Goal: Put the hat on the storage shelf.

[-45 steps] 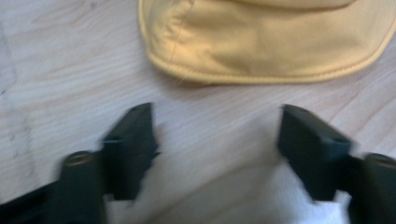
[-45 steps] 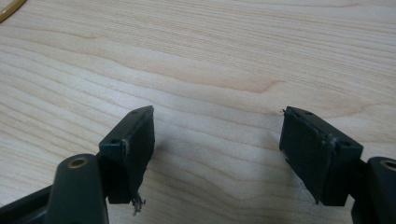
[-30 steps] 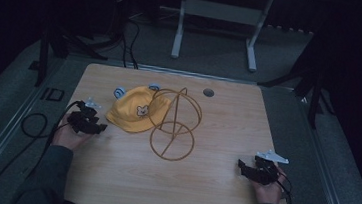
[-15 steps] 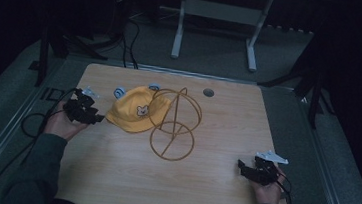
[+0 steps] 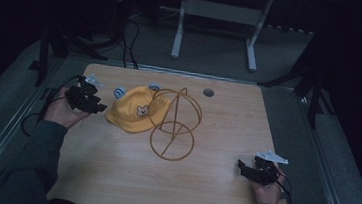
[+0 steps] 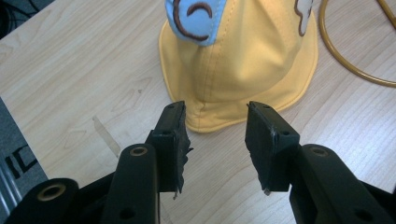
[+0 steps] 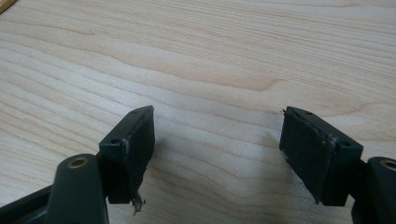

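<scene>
Your left gripper [image 5: 99, 107] hangs over the left edge of the light wooden counter [image 5: 211, 185], its fingers [image 6: 173, 135] parted to a middling gap with nothing between them; they have just been closing. The yellow cloth bucket hat with a cartoon bear patch [image 5: 135, 112] lies on the counter just ahead of those fingertips, apart from them. The left gripper view brings out what the high view blurs: the hat's brim [image 6: 219, 123] sits right beyond the gap between the fingers, and a pale blue ear with brown stitching [image 6: 196, 21] stands on the crown further on. The high view adds the orange wire-frame stand of hoops [image 5: 174, 124], touching the hat on the side away from your left fingers. Your right gripper [image 5: 243, 170] rests near the counter's front right corner, well apart from the hat; its own view shows the fingers [image 7: 135, 140] wide, with bare wood between them.
</scene>
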The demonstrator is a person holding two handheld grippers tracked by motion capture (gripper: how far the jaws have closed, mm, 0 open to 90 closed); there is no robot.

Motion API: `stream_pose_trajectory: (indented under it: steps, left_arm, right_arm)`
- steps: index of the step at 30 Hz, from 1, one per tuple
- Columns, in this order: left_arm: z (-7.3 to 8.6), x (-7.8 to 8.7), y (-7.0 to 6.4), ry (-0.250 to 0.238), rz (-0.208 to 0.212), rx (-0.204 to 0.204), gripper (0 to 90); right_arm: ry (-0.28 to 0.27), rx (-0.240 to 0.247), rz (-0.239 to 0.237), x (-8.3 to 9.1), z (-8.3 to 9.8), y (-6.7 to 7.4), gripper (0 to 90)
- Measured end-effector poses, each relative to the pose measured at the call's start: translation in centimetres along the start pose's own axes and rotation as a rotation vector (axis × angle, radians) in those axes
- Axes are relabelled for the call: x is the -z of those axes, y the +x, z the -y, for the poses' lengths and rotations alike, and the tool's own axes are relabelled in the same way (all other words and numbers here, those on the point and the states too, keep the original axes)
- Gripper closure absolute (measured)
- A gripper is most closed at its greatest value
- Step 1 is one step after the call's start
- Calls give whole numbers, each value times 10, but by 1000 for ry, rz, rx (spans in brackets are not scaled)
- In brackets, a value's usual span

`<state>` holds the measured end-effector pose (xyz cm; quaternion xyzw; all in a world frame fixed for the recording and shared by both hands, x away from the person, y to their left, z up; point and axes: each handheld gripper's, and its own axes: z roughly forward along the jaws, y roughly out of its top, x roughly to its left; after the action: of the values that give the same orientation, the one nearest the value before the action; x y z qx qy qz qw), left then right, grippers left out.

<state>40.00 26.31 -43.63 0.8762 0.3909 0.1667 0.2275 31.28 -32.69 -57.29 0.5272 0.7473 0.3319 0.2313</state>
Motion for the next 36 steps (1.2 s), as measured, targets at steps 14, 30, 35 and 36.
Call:
stream_pose_trajectory:
  steps: [14, 30, 35, 36]
  left_arm:
    - [-27, 4, 2, 19, 22, -33, 617]
    - [-56, 11, 5, 48, 51, -74, 624]
    - [-68, 12, 2, 52, 58, -97, 630]
    - [-68, 12, 2, 52, 58, -97, 630]
  right_arm:
    - [0, 1, 0, 0, 0, 0, 263]
    - [0, 1, -1, 0, 0, 0, 261]
    - [0, 1, -1, 0, 0, 0, 259]
    - [0, 1, -1, 0, 0, 0, 259]
